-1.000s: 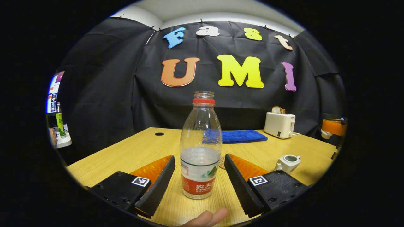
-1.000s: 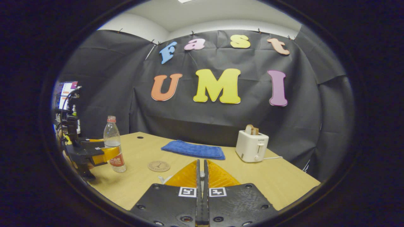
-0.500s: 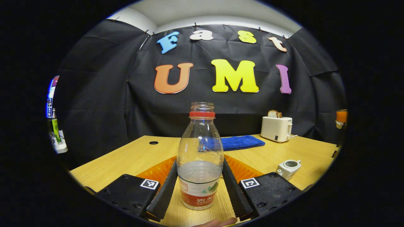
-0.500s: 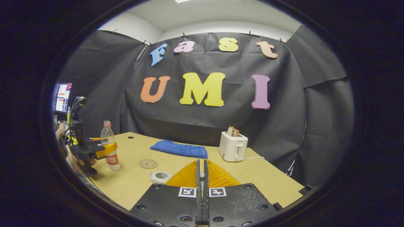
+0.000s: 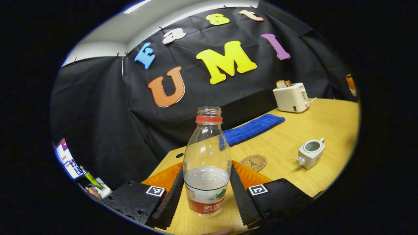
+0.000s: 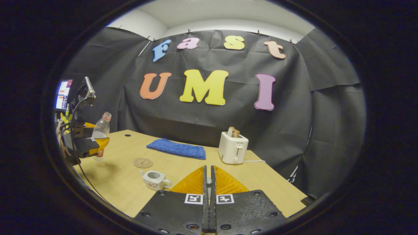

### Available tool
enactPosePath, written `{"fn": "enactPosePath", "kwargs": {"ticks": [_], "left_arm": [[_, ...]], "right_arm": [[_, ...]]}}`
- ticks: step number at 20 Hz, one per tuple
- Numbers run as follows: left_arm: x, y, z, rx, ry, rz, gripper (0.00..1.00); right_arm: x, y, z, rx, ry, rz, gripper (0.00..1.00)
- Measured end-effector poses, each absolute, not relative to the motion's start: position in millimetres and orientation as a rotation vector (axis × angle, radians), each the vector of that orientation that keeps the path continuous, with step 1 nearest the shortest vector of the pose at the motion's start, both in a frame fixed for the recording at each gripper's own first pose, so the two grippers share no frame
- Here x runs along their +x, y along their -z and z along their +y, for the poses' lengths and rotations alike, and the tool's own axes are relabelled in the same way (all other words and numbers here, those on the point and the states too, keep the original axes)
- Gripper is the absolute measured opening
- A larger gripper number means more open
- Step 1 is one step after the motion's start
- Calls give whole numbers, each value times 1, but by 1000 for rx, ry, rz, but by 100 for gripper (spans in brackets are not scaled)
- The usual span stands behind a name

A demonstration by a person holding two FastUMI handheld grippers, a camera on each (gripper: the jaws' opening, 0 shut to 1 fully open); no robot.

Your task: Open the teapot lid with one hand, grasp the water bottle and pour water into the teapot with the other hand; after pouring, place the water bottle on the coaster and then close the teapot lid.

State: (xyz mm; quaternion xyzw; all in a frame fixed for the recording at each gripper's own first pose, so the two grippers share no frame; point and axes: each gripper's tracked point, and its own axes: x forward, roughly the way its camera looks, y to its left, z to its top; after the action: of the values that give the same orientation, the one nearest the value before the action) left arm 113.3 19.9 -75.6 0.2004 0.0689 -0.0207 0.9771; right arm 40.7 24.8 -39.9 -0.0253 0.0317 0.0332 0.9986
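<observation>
A clear water bottle (image 5: 206, 163) with a red neck ring, uncapped and about a third full, sits between the fingers of my left gripper (image 5: 206, 199), which is shut on its labelled lower part. In the right gripper view the bottle (image 6: 99, 132) hangs tilted above the table's left end, held by the left gripper (image 6: 98, 143). The white teapot (image 5: 311, 152) (image 6: 153, 179) stands lidless on the table. A round wooden coaster (image 5: 253, 162) (image 6: 142, 162) lies beside it. My right gripper (image 6: 208, 171) is shut; a small pale piece, apparently the lid's knob, shows between its fingers.
A folded blue towel (image 6: 176, 148) (image 5: 251, 128) lies at the back of the wooden table (image 6: 267, 182). A white toaster (image 6: 232, 147) (image 5: 290, 97) with bread stands to its right. A screen (image 6: 63, 94) glows beyond the table's left end.
My left gripper closed on the bottle, then lifted and tilted it off the table. The right gripper stayed shut and drew back, bringing the lidless teapot into its view.
</observation>
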Motion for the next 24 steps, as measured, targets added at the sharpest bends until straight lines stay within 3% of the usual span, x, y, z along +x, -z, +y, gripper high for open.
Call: {"fn": "enactPosePath", "kwargs": {"ticks": [3, 8, 24], "left_arm": [[111, 64, 1, 603, 66, 84, 78], [120, 79, -27, 932, 100, 116, 77], [125, 89, -74, 1536, 160, 157, 77]], "right_arm": [[42, 40, 18, -36, -70, 70, 0], [49, 45, 6, -32, -50, 86, 0], [63, 55, -30, -68, 37, 108, 0]]}}
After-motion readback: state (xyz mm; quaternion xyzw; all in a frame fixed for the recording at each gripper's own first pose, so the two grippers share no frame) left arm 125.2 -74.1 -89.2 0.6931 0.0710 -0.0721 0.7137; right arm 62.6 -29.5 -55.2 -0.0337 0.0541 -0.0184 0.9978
